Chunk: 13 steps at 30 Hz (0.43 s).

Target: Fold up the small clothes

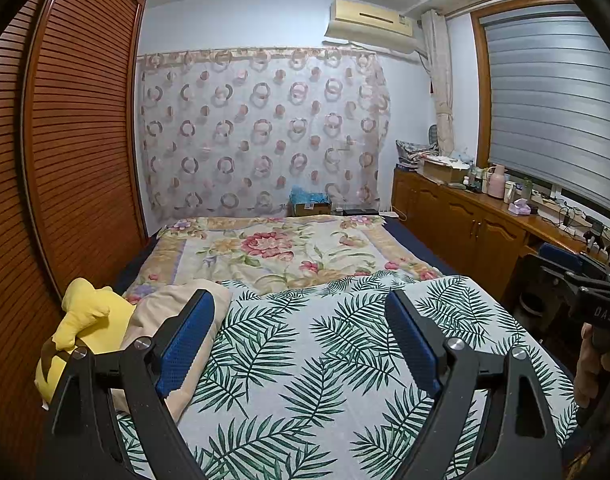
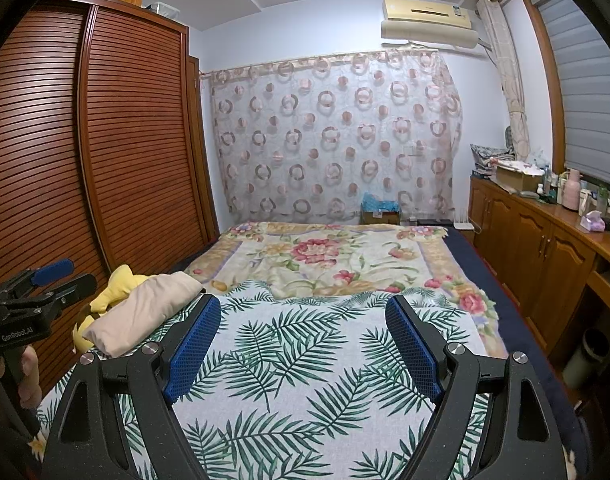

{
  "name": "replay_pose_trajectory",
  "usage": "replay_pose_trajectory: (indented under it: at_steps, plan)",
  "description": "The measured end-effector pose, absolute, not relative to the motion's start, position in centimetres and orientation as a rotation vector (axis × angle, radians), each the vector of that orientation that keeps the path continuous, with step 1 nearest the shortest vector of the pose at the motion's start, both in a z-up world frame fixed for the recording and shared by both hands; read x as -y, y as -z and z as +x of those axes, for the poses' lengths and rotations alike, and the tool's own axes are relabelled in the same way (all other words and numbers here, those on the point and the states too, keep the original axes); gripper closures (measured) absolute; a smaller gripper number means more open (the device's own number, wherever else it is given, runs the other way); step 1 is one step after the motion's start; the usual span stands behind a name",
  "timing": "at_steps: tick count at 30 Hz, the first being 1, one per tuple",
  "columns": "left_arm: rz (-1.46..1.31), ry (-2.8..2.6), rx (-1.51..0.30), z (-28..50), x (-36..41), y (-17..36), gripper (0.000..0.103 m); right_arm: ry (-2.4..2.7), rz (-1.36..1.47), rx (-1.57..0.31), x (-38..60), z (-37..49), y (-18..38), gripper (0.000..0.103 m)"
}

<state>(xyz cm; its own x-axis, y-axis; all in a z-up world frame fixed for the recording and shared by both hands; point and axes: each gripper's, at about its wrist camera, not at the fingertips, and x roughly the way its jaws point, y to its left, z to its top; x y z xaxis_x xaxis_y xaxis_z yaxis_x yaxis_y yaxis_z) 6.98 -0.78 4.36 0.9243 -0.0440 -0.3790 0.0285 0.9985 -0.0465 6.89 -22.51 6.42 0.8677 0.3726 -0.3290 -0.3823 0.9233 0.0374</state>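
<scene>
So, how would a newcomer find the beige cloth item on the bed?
Start at the brown slatted wardrobe. Beside it, on the bed's palm-leaf printed sheet, lies the plain beige folded cloth. It leans on a yellow plush toy and alone has no pattern.

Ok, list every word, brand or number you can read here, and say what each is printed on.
"GenRobot.AI": on the left gripper body, seen from the right wrist.
"DAS": on the right gripper body, cut off at the frame edge.
Air conditioner stickers: too small to read.
</scene>
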Motion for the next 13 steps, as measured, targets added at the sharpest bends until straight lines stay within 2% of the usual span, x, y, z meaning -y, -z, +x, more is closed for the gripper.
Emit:
replay_pose_trajectory:
  at_steps: [13]
  plan:
    - [-0.04, 0.039, -0.388, 6.95, 0.54, -4.36, 0.015, -0.397, -0.025, -0.332, 22.99, 7.08, -6.69, 0.017]
